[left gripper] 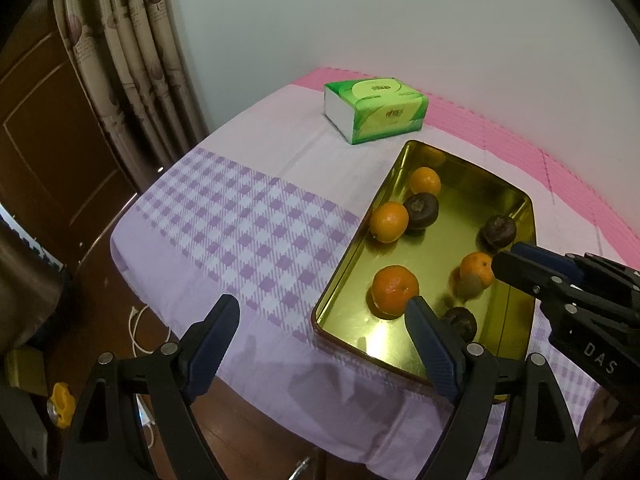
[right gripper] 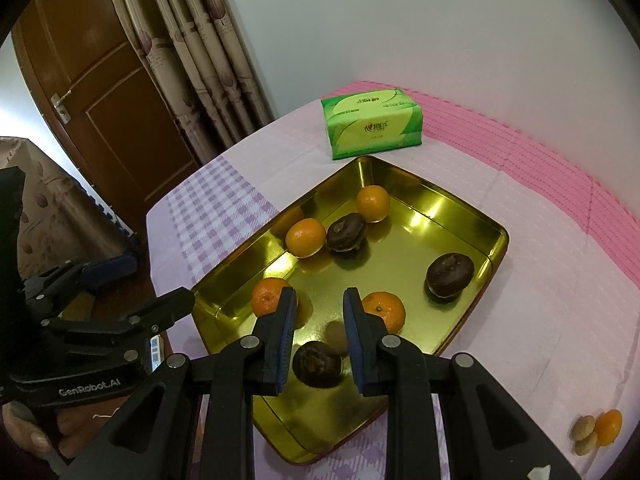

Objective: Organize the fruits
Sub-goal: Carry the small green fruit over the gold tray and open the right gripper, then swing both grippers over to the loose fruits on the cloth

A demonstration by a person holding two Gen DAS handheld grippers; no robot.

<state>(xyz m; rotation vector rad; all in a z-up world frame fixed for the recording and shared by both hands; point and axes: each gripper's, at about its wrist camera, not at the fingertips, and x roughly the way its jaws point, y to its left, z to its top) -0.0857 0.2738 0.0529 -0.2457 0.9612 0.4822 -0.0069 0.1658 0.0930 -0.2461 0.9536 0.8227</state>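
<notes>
A gold metal tray (right gripper: 472, 216) (left gripper: 360, 264) sits on the cloth-covered table and holds several oranges and three dark brown fruits. My right gripper (right gripper: 320, 300) is open and empty above the tray's near end, with an orange (right gripper: 266, 296) by its left finger, another orange (right gripper: 386, 310) by its right finger, and a dark fruit (right gripper: 316, 362) below between them. My left gripper (left gripper: 324, 312) is open and empty at the tray's near left corner, its right finger by an orange (left gripper: 394, 288). The right gripper (left gripper: 520, 260) also shows in the left wrist view.
A green tissue pack (right gripper: 372, 122) (left gripper: 376, 106) lies beyond the tray. An orange (right gripper: 608, 426) and small tan fruits (right gripper: 584, 434) lie on the table at the near right. A curtain (right gripper: 192, 40) and door (right gripper: 104, 92) stand left of the table edge.
</notes>
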